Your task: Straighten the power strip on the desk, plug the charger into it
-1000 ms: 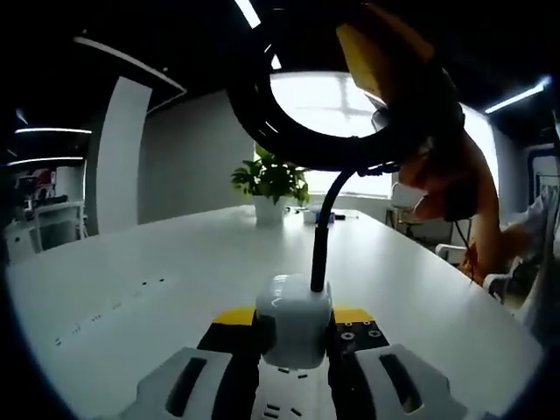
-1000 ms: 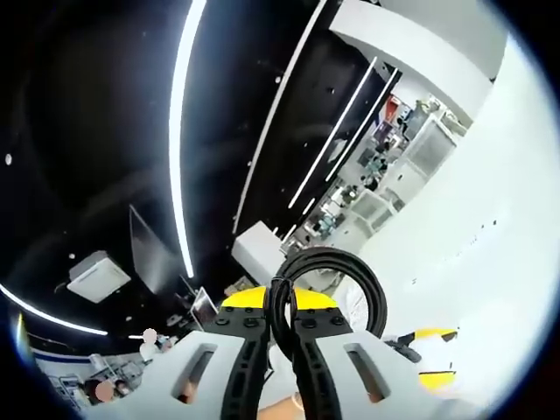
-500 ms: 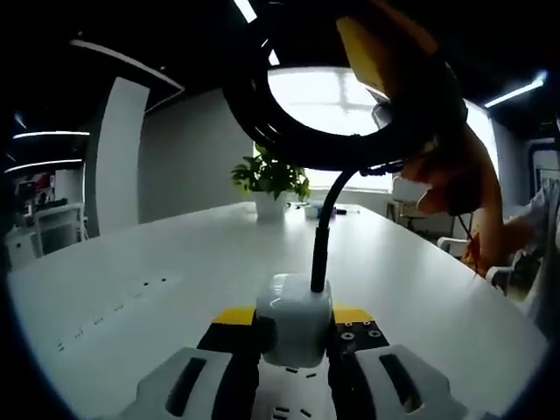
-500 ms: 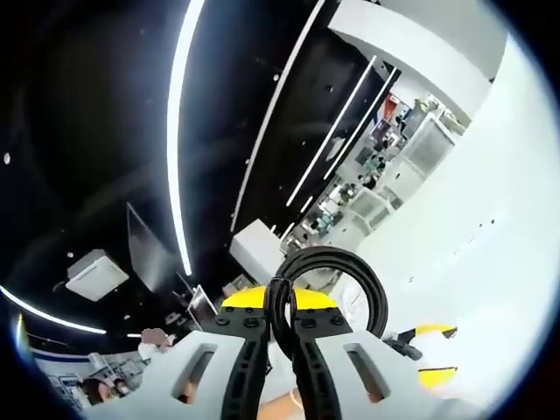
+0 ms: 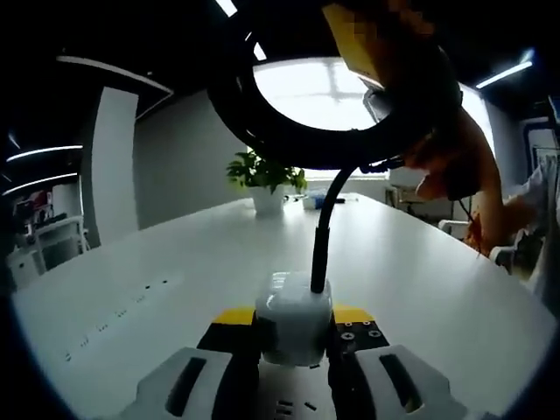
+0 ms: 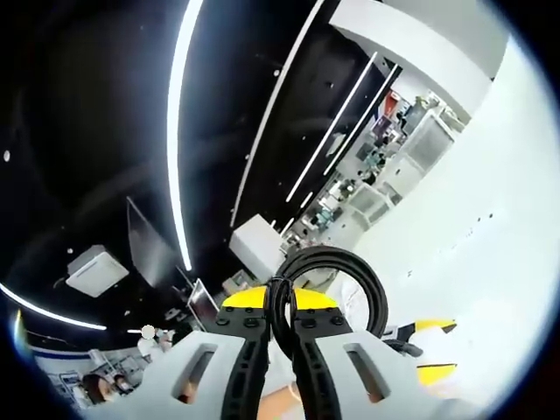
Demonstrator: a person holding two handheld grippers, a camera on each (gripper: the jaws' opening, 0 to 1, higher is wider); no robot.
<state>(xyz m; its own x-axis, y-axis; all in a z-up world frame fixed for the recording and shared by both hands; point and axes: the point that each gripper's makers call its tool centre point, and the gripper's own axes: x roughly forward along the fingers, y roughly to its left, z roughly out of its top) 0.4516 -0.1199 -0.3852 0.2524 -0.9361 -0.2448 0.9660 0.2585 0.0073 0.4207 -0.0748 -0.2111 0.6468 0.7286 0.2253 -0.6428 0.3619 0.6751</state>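
Observation:
My left gripper point(image 5: 293, 325) is shut on a white charger block point(image 5: 293, 306), held low over the white desk point(image 5: 420, 280). A white power strip point(image 5: 291, 404) with slots shows at the bottom edge between the jaws, right under the charger. The charger's black cable point(image 5: 320, 249) rises from the block into a coil point(image 5: 249, 118). The right gripper point(image 5: 354, 48) enters from the upper right and grips that coil beside a person's hand point(image 5: 455, 166). In the right gripper view my right gripper point(image 6: 280, 308) is shut on the black coil point(image 6: 363, 276). The left gripper's yellow tip point(image 6: 433, 326) shows at lower right.
A potted plant point(image 5: 262, 179) stands far back on the desk, with small items beside it. A row of small holes point(image 5: 114, 313) marks the desk on the left. Office furniture point(image 6: 385, 175) and ceiling lights fill the tilted right gripper view, and the desk point(image 6: 507, 227) lies along its right side.
The left gripper view has shifted slightly, so the cable coil sits a bit higher in it. Both grips are unchanged.

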